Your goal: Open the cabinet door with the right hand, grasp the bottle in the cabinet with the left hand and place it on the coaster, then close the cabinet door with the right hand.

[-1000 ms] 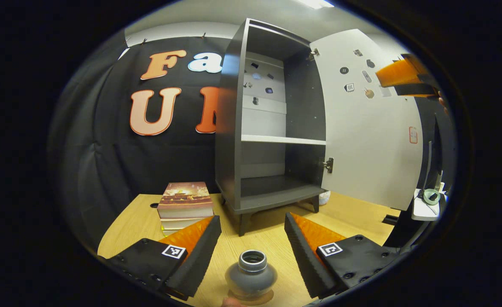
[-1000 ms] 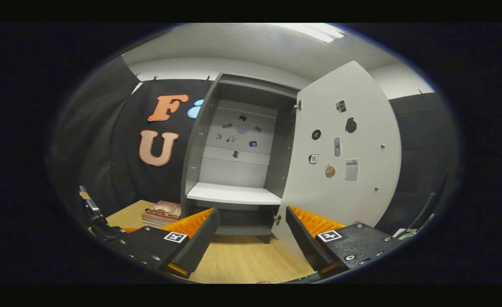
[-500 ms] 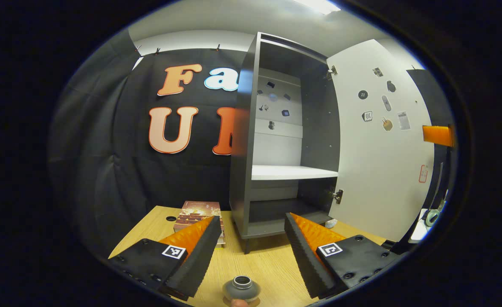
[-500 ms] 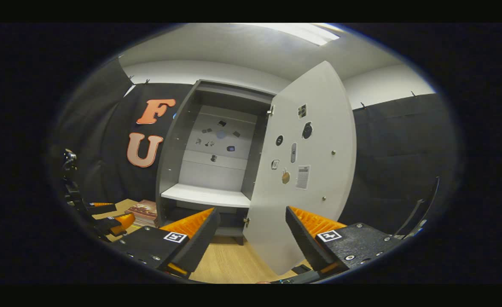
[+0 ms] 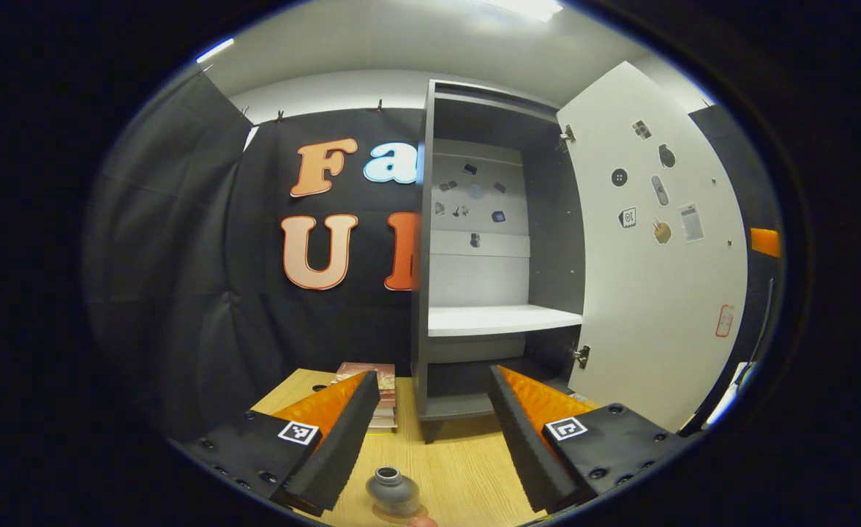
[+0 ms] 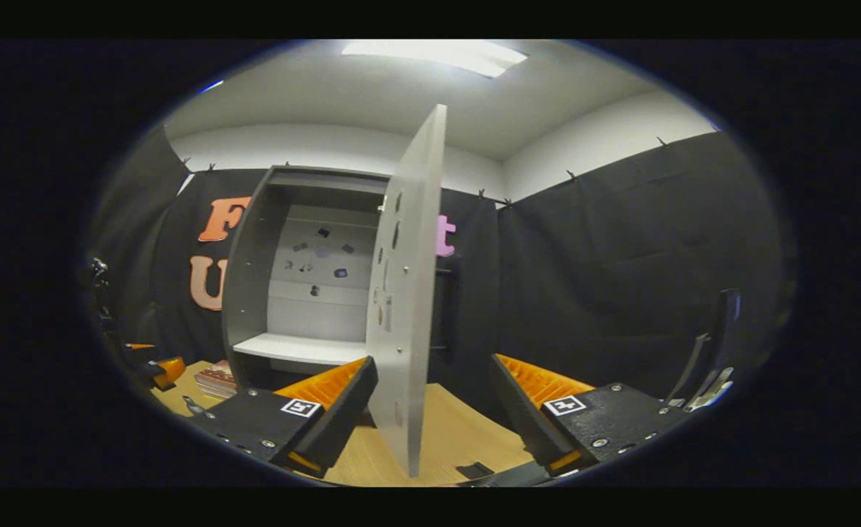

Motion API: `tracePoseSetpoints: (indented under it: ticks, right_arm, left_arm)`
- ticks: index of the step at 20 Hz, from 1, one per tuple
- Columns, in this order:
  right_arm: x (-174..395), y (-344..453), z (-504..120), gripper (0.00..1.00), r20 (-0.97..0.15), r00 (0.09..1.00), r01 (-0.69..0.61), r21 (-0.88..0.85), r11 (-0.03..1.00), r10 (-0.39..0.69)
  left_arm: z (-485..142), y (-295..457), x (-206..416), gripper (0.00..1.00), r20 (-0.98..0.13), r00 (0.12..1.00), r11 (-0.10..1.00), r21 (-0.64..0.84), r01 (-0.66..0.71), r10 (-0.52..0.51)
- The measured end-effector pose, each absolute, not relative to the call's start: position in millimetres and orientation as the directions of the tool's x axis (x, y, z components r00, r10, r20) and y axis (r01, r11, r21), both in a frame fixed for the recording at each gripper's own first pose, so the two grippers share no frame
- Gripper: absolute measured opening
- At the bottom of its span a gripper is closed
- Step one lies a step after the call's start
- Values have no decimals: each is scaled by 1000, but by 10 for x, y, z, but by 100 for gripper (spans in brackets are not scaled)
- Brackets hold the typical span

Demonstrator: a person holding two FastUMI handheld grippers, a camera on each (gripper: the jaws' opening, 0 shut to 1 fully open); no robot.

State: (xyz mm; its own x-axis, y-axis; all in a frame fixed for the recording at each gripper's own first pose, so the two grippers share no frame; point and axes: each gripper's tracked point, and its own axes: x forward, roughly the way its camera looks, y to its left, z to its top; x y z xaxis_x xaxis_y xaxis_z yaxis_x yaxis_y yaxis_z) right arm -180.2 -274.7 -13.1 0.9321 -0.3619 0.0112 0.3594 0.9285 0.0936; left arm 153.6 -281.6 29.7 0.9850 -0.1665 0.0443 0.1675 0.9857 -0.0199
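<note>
1. Right gripper view: cabinet door (image 6: 410, 293) stands open, edge-on between our right gripper (image 6: 430, 410) jaws, spread wide, empty.
2. Door looks stiff, light; push the free edge.
3. Bottle (image 5: 393, 492) sits on the bench before the cabinet (image 5: 474, 241); left gripper (image 5: 430, 424) jaws agape, empty.

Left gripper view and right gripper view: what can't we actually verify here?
- Coaster: left gripper view, the bottle sits at the bottom edge; what lies under it is cut off.
- Door's outer face and handle: right gripper view, the cabinet door is seen edge-on.
- Stickers inside the cabinet: too small to identify.
- Contact: the right gripper is open with the door edge between its fingers; touch can't be judged.
</note>
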Motion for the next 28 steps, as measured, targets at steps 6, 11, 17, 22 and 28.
tracePoseSetpoints:
  ticks: [6, 11, 17, 22, 28]
  right_arm:
    - [-1591, -3137, -271, 95, -49, 938, 345, 121, 931, -342]
    - [-1426, -3066, -293, 92, -43, 962, 274, 178, 945, -271]
    - [-1426, -2890, -255, 90, -30, 971, 239, 136, 962, -237]
    - [-1364, -2604, -246, 96, -35, 990, 142, 189, 972, -138]
    - [-1472, -2199, -204, 85, -15, 999, -26, 206, 978, 30]
  left_arm:
    - [365, -2979, 1451, 95, 42, 983, 982, -62, 179, -177]
    - [383, -2897, 1477, 96, 48, 987, 988, -11, 152, -151]
    - [392, -2815, 1485, 97, 43, 993, 993, -13, 114, -114]
    - [383, -2753, 1484, 97, 37, 995, 995, -3, 96, -96]
    - [386, -2716, 1488, 96, 37, 996, 997, -12, 76, -75]
